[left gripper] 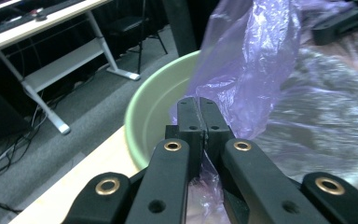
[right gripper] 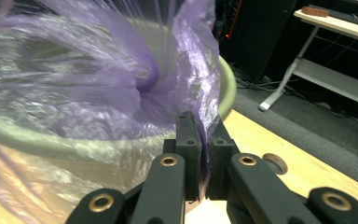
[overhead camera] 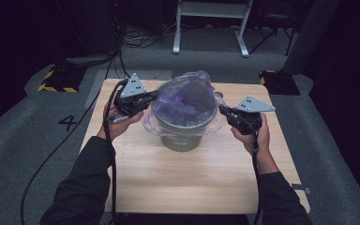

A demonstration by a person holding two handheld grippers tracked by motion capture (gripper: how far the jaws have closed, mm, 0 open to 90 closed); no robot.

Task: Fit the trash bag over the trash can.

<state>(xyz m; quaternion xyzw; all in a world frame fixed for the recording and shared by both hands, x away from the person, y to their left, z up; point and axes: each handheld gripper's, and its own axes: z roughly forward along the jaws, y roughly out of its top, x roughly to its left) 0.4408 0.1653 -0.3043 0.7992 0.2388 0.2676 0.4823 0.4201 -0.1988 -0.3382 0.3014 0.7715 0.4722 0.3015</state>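
Green bin (overhead camera: 183, 136) sits mid tabletop (overhead camera: 192, 178), purple plastic bag (overhead camera: 187, 98) draped inside & over its rim. Left gripper (left gripper: 199, 116) clamped on bag edge at left rim; right gripper (right gripper: 200, 135) pinching bag at right rim.

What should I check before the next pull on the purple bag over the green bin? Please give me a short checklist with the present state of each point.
1. Left gripper shut on the purple bag: ok; film is pinched between its jaws in the left gripper view.
2. Right gripper shut on the bag: ok; film is pinched between its jaws in the right gripper view.
3. Grips on opposite sides of the green bin: ok, seen from the high view.
4. Bin upright on the table: ok.
5. Bag folded over the rim all around: not ok; the far side stands up loose above the rim.
6. Bag free of tears: cannot tell.
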